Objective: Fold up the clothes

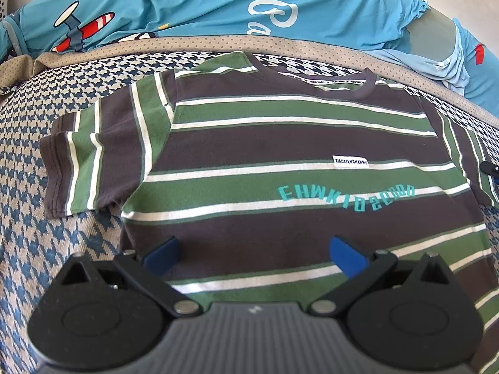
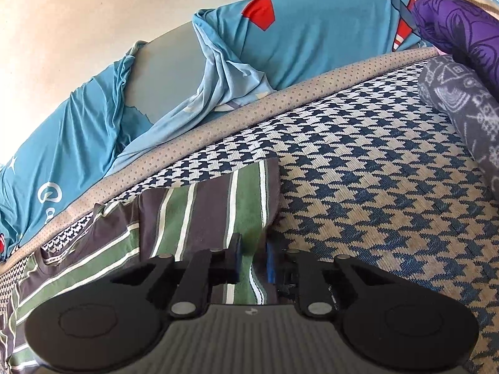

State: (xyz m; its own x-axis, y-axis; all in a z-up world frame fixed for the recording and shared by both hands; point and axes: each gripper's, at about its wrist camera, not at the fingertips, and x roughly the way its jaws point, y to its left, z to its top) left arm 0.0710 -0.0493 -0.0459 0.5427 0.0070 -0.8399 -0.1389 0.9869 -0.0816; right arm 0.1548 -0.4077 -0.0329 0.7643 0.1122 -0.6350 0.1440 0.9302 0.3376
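Houndstooth bed [image 1: 28,155]: left claw [image 1: 254,254] spread above striped shirt [image 1: 280,143]; right claw [image 2: 254,260] pinching sleeve [image 2: 218,205].

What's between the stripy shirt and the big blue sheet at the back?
In the left wrist view, a bit of houndstooth cover and then a tan dotted band lie between the striped shirt and the blue sheet.

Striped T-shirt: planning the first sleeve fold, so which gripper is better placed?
Right. The right gripper is nearly closed around the sleeve; the left gripper hovers open over the striped T-shirt.

Brown-and-green striped T-shirt [image 1: 280,143] lies flat, front up.
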